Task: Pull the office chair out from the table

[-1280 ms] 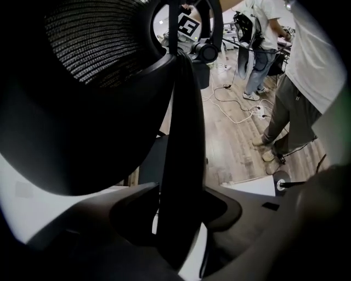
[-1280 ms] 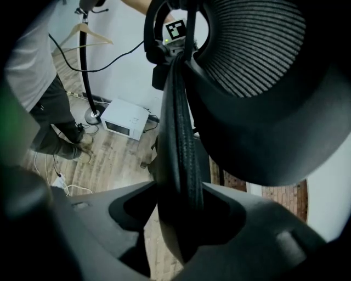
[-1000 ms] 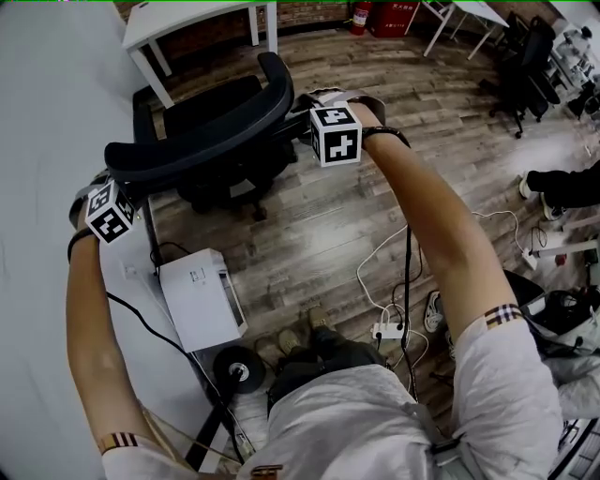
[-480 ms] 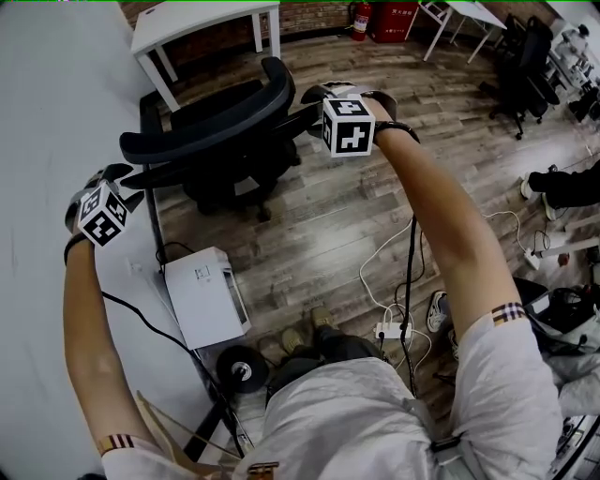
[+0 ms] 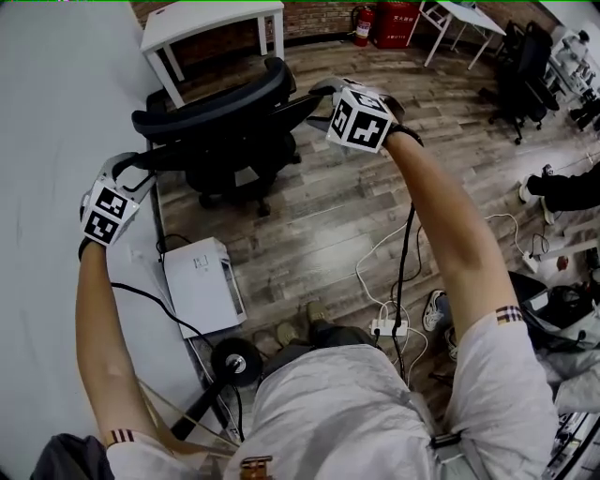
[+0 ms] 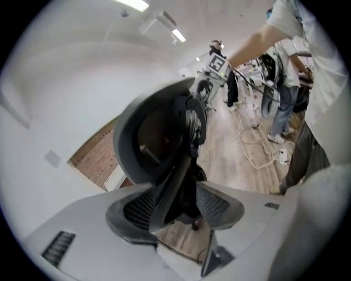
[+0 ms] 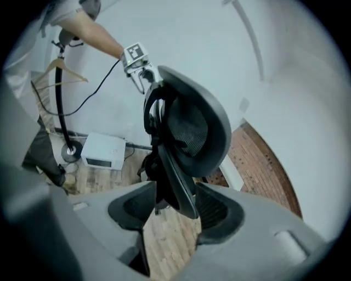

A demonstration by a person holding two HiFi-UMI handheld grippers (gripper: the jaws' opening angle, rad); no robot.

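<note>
The black office chair (image 5: pixel 220 117) stands on the wood floor beside the white table (image 5: pixel 52 112) at the left. My left gripper (image 5: pixel 129 174) is shut on the backrest's left end, next to the table edge. My right gripper (image 5: pixel 321 97) is shut on the backrest's right end. In the left gripper view a black strut of the chair (image 6: pixel 171 195) is clamped between the fingers (image 6: pixel 130 213). The right gripper view shows the same, the chair (image 7: pixel 189 129) with its strut between the two fingers (image 7: pixel 218 213).
A white box (image 5: pixel 201 285) lies on the floor under the table edge, by a round stand base (image 5: pixel 232 362). Cables and a power strip (image 5: pixel 385 328) trail near my feet. Another white table (image 5: pixel 214 19) stands behind the chair, and a dark chair (image 5: pixel 523 58) at the far right.
The chair has swung and slid a little away from the table's edge, both grippers staying clamped on it. My right gripper has moved to the right.
</note>
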